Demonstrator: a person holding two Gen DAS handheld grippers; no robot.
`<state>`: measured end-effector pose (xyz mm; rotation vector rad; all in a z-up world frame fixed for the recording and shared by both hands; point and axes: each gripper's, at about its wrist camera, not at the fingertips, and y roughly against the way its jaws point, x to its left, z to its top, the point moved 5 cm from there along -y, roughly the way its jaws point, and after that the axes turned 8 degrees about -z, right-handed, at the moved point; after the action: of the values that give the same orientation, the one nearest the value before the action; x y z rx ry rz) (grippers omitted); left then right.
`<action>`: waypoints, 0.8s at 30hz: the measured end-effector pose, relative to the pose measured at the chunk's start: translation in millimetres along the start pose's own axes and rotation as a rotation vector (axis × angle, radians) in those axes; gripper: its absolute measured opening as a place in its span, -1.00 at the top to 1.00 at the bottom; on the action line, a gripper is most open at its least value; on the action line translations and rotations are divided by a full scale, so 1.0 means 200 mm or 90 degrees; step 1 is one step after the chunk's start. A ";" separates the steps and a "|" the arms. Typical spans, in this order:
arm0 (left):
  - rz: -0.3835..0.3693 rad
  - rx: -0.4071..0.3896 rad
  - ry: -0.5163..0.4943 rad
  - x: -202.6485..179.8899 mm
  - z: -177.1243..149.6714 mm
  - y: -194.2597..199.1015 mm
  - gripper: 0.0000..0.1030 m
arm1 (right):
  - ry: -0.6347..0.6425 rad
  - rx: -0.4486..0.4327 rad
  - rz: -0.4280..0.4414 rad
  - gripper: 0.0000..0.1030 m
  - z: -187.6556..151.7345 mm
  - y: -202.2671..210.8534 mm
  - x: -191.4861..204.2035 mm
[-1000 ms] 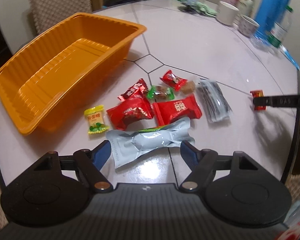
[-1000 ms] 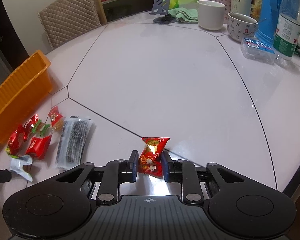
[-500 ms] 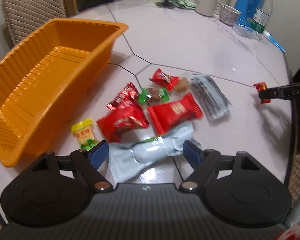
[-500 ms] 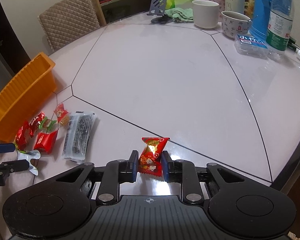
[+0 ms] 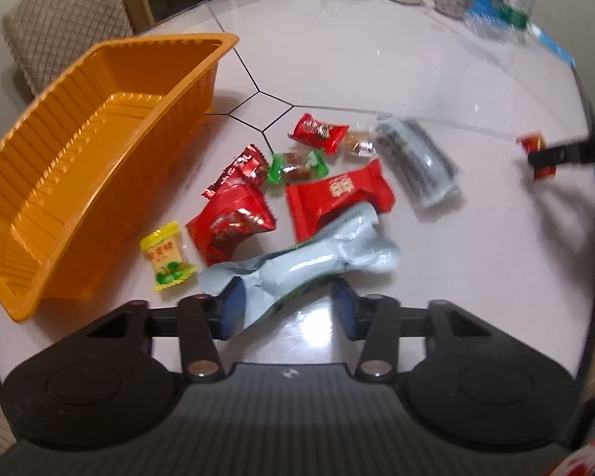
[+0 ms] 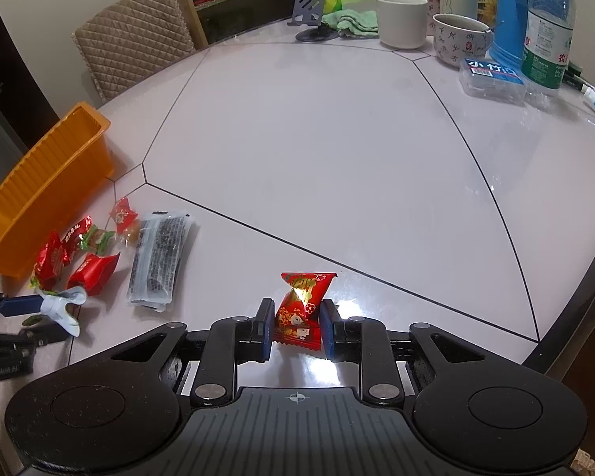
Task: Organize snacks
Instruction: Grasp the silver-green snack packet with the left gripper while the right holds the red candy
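Note:
My left gripper (image 5: 287, 305) is closing its jaws, and the pads pinch a crumpled pale blue packet (image 5: 317, 254) near the table's front edge. The right wrist view shows the same packet (image 6: 65, 303) squeezed between those fingers. Just beyond it lie two red packets (image 5: 234, 222) (image 5: 337, 194), a yellow candy (image 5: 166, 261), a green-ended candy (image 5: 295, 164) and a dark clear-wrapped packet (image 5: 416, 162). An empty orange tray (image 5: 99, 139) stands to their left. My right gripper (image 6: 296, 317) is shut on a small red candy packet (image 6: 303, 293), off to the right of the pile.
A padded chair (image 6: 135, 51) stands behind the table. Along the far right edge are a white mug (image 6: 402, 20), a patterned cup (image 6: 458, 39), a clear box (image 6: 492, 79), a water bottle (image 6: 547, 31) and a green cloth (image 6: 351, 20). The table edge (image 6: 567, 309) curves close on the right.
The left jaws have come in from wide open onto the pale blue packet, which now crumples between the pads. The right gripper still holds the red candy in place.

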<state>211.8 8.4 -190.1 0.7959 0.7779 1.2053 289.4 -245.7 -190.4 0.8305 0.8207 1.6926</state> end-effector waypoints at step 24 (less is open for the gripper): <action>-0.020 0.027 -0.108 -0.12 0.13 -0.12 0.10 | -0.014 0.010 0.013 0.52 0.00 0.00 -0.06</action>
<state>240.4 -22.4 -194.6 0.9047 0.6758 1.0816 292.8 -256.9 -192.6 0.8690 0.8138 1.6947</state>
